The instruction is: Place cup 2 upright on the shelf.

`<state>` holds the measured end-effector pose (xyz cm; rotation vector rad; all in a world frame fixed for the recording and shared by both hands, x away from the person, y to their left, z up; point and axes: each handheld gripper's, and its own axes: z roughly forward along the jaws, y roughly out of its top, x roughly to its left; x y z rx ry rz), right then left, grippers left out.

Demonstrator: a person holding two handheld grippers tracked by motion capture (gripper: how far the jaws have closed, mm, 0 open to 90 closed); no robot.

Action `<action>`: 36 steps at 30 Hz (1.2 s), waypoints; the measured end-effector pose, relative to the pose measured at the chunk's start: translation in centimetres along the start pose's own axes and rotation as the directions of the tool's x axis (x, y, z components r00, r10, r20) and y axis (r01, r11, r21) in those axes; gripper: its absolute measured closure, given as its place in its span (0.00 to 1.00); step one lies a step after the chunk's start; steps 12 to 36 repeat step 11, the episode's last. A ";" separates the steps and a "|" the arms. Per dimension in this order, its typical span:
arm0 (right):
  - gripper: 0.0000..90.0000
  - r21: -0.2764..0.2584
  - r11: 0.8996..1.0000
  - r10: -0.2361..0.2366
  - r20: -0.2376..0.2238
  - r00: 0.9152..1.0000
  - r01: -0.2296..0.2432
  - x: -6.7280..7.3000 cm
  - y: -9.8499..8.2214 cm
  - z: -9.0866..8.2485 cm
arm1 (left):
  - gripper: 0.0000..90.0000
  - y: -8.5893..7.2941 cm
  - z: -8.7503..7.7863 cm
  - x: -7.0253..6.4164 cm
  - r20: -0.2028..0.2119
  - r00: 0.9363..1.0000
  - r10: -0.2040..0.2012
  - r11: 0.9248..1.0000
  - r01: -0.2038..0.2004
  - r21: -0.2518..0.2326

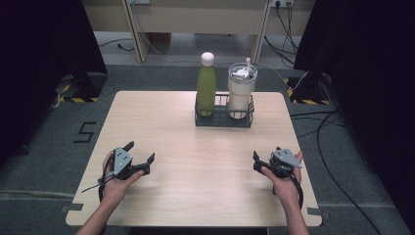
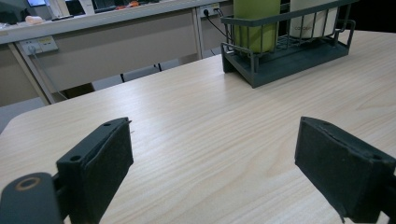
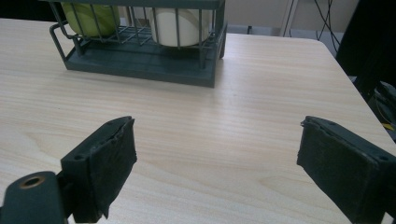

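At the table's far middle stands a dark wire basket (image 1: 224, 119). It holds an upright green bottle (image 1: 206, 83) with a pale cap on its left side and a white lidded tumbler (image 1: 241, 90) on its right. My left gripper (image 1: 140, 152) rests low over the near left of the table, held in a hand, jaws open and empty. My right gripper (image 1: 266, 154) sits at the near right, also open with nothing between its pads. In the left gripper view the left gripper (image 2: 215, 158) faces the basket (image 2: 285, 56). In the right gripper view the right gripper (image 3: 217, 158) faces the basket (image 3: 144, 60), the bottle (image 3: 91, 16) and the tumbler (image 3: 180, 25).
The light wooden table (image 1: 195, 186) has bare board between the grippers and the basket. A pale desk (image 1: 195, 19) with cables stands beyond the table. Dark curtains hang at both sides. A "5" mark (image 1: 84, 132) lies on the grey floor at the left.
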<state>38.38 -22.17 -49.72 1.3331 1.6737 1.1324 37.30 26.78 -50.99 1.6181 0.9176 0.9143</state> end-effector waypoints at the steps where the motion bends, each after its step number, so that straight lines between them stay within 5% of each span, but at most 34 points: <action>1: 0.13 -0.001 1.000 -0.001 0.000 1.000 0.001 0.0 0.0 0.0 | 0.12 0.0 0.0 0.0 -0.003 1.000 -0.003 1.000 0.003 -0.003; 11: 0.13 -0.003 1.000 -0.008 -0.002 1.000 0.008 0.0 0.1 -0.1 | 0.12 0.0 0.1 0.3 -0.013 0.999 -0.045 0.999 0.045 -0.008; 36: 0.13 -0.003 1.000 -0.008 -0.002 1.000 0.008 0.0 0.1 -0.1 | 0.12 0.0 0.1 0.3 -0.013 0.999 -0.045 0.999 0.045 -0.008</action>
